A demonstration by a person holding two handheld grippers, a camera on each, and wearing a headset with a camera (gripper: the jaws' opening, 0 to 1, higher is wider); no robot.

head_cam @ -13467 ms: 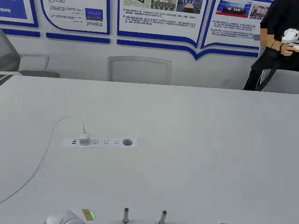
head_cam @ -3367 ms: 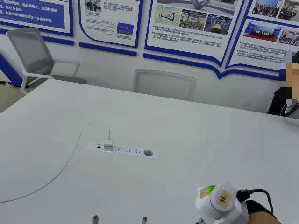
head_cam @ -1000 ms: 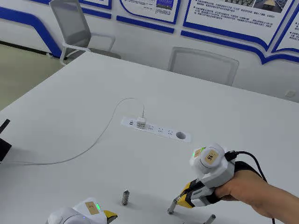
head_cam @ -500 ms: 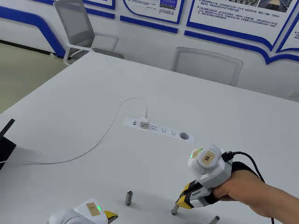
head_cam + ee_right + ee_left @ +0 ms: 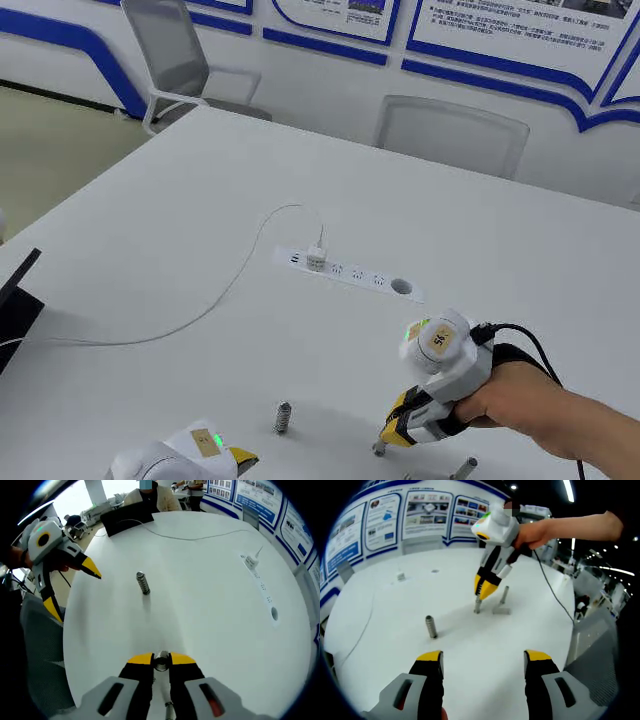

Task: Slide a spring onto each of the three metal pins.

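Three metal pins stand near the front of the white table (image 5: 200,200). The left pin (image 5: 283,417) (image 5: 431,627) (image 5: 143,583) wears a spring. My right gripper (image 5: 393,434) (image 5: 484,591) (image 5: 160,661) is over the middle pin (image 5: 380,448) (image 5: 478,605), its yellow jaws shut on a spring (image 5: 160,662) at the pin's top. The third pin (image 5: 465,467) (image 5: 504,594) stands bare to the right. Holding nothing, my left gripper (image 5: 243,459) (image 5: 482,661) (image 5: 75,592) waits open, left of the pins and short of them.
A power strip (image 5: 350,273) is set into the table's middle, with a white charger and a cable (image 5: 225,290) trailing left. A black object (image 5: 15,310) sits at the left edge. Grey chairs (image 5: 450,130) stand beyond the far edge.
The head camera has drifted, shifting the whole picture. My right gripper's tips have closed in over the middle pin. My left gripper has stayed put.
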